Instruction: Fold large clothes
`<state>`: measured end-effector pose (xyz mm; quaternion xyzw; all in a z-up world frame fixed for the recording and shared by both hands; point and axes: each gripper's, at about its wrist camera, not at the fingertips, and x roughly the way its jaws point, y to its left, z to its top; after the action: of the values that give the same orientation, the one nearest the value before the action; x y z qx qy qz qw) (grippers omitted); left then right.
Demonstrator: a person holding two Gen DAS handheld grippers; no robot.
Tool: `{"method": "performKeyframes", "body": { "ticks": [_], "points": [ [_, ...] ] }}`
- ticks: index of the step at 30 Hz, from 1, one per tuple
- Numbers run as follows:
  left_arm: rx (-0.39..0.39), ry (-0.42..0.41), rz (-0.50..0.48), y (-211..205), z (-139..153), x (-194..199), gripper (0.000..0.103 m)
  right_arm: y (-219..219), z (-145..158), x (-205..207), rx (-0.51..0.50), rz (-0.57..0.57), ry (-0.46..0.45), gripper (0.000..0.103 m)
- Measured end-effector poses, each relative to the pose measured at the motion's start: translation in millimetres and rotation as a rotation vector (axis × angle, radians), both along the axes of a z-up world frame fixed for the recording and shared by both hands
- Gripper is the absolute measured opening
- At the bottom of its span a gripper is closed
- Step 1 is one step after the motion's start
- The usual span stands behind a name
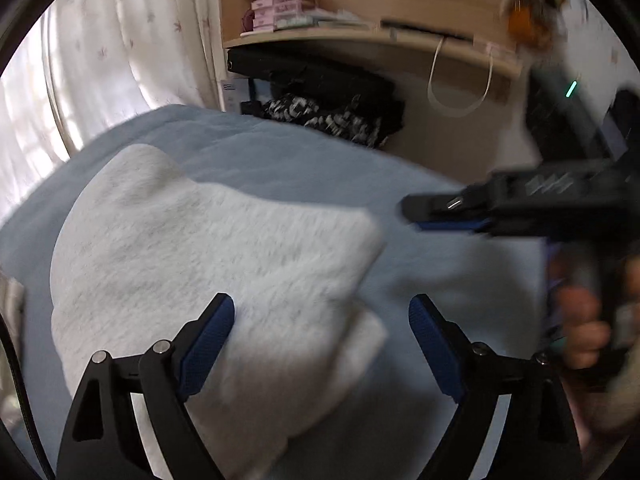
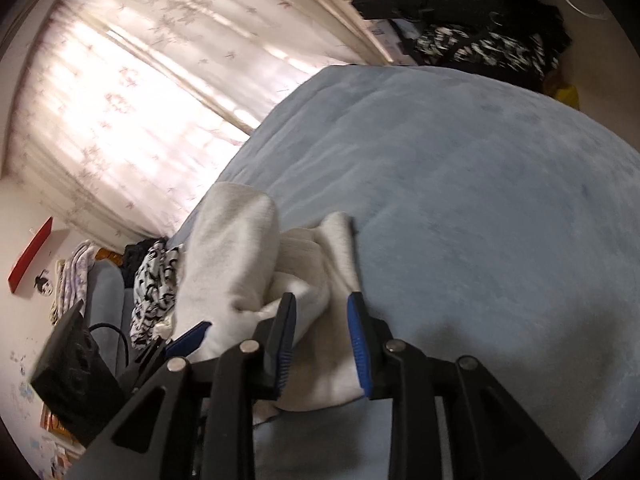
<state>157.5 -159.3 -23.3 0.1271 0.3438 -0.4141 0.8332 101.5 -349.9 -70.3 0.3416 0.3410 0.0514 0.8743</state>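
Note:
A light grey fleecy garment [image 1: 208, 248] lies folded on the pale blue bed cover [image 1: 304, 168]. My left gripper [image 1: 322, 322] hovers over its near right corner, open wide, with no pad touching the cloth. From the right, my right gripper [image 1: 416, 214] reaches in above the cover, held by a hand [image 1: 580, 320]. In the right wrist view the garment [image 2: 236, 256] sits bunched at the bed's left side. The right gripper [image 2: 320, 338] is open, jaws a little apart over the garment's edge, pads not pressing it. One blue pad of the left gripper [image 2: 188, 338] shows beside the garment.
A sheer curtain [image 2: 132, 92] hangs behind the bed. Beyond the far edge are a wooden shelf [image 1: 360, 36] with boxes, a black bag [image 1: 320, 76] and black-and-white patterned clothes [image 1: 332, 116]. More patterned clothes [image 2: 154, 280] and a grey pillow [image 2: 106, 292] lie left of the garment.

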Motion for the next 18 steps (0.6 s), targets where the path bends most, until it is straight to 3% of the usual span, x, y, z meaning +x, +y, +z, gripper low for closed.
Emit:
{"method": "performKeyframes", "body": {
  "ticks": [3,5,7,9,10,13,18],
  "points": [
    [-0.093,0.015,0.068,37,25,6,0.088,11,19,12,-0.009,0.051,-0.039,0.051],
    [-0.118,0.022,0.175,70,35,21,0.088,18,29,22,-0.003,0.082,-0.053,0.059],
    [-0.076,0.031,0.323,98,29,46,0.088,25,37,39,0.0,0.12,-0.056,0.06],
    [-0.031,0.097,0.478,128,10,79,0.087,34,40,62,-0.007,0.159,-0.033,0.06],
    [-0.028,0.121,0.511,135,3,87,0.086,39,39,78,-0.008,0.185,-0.011,0.06],
    [-0.026,0.226,0.53,152,-28,107,0.084,52,28,119,0.013,0.261,0.073,0.06],
    [-0.071,0.274,0.462,145,-36,113,0.084,70,0,169,0.03,0.347,0.221,0.06]
  ]
}}
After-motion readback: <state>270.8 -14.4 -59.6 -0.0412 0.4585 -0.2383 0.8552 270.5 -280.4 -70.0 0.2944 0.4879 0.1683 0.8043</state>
